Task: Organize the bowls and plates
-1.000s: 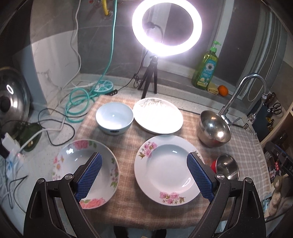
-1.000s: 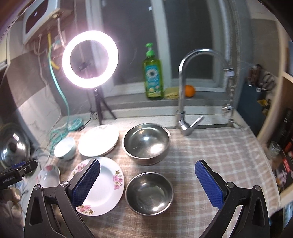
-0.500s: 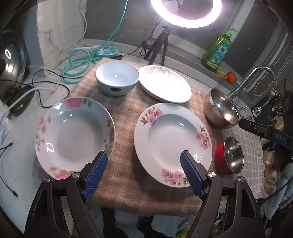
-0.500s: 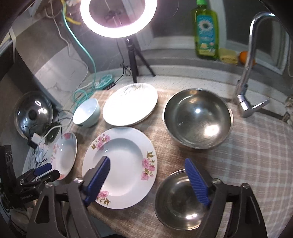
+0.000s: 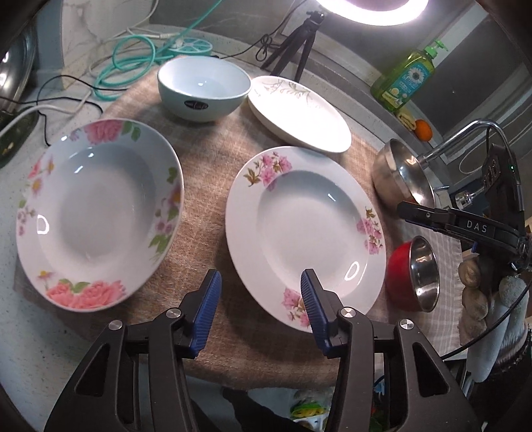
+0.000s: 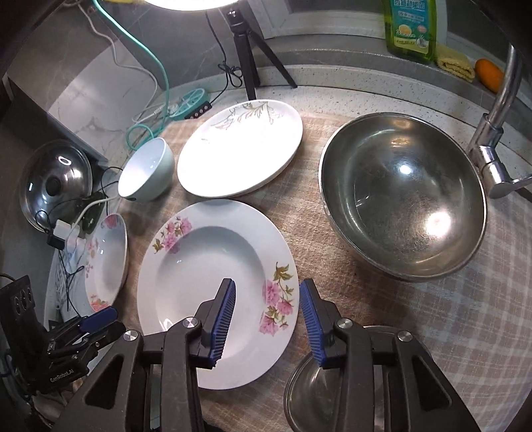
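Blue ribbed pads [image 6: 222,324] of the right gripper [image 6: 266,319] straddle the near right rim of the pink-flowered deep plate [image 6: 212,266]: one pad over the plate's well, the other outside the rim above the cloth. Its jaws have just been closing, rim between them, pads not yet pressing. Left gripper [image 5: 259,312] hovers at the same plate's near left edge [image 5: 299,226], one pad over the rim, the other over the plaid cloth [image 5: 202,166]; its jaws have just been closing too, nothing clamped. Plate sits flat on the cloth, mid-counter. Just beside it, toward the left gripper's side, a second deep plate with larger roses [image 5: 93,216], partly off the cloth's edge. Behind: pale blue bowl [image 5: 202,89], and a flat plate with a grass motif [image 5: 296,113] just beyond the pink-flowered plate's far rim. On the right gripper's side, a large steel bowl [image 6: 402,196] by the tap [image 6: 498,116]; a small steel bowl with red outside [image 5: 415,272] just beside the plate. On the sill, green soap bottle [image 6: 410,26] and an orange [image 6: 488,74]. Tripod [image 6: 247,59] and cables behind.
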Tool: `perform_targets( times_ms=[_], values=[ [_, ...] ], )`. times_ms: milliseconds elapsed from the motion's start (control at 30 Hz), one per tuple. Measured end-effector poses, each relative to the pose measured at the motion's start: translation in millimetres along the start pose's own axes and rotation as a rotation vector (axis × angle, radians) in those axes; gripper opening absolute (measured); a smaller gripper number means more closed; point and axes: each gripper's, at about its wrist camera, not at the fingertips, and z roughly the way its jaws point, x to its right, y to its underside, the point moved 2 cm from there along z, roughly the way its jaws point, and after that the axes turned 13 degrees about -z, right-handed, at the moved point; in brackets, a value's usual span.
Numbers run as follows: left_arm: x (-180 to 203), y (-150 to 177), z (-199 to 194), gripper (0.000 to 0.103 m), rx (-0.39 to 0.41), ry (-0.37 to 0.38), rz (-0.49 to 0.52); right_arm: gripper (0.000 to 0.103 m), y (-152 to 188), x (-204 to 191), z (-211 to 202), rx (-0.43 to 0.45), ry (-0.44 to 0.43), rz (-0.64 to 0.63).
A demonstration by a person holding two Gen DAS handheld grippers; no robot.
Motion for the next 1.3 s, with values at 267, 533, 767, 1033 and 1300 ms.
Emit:
perform_targets(
  times_ms=[267,533,767,1033,1300],
  values=[
    [-3.2,-4.0,17.4,0.047,-0.025,-0.014,-0.013,0.036,-5.0,9.9,15.8,-0.052,0.005,0.015],
    [-12.1,-10.9,26.4,0.046,-0.053,-0.015,-0.044,0.036,-13.3,14.4,30.4,-0.085,0.004,0.033],
    [-11.7,-13.0,30.1,0.046,-0.054,-0.020,-0.034,0.036,-14.1,12.9,41.7,-0.114,0.004,0.035],
    [-11.0,-15.8,40.6,0.037,-0.076,-0.021,-0.037,0.036,-15.1,19.4,50.4,-0.135,-0.004,0.060],
    [-8.5,-17.1,47.2,0.029,-0.094,-0.017,-0.031,0.031,-15.8,19.2,57.8,-0.152,-0.015,0.058]
  ],
)
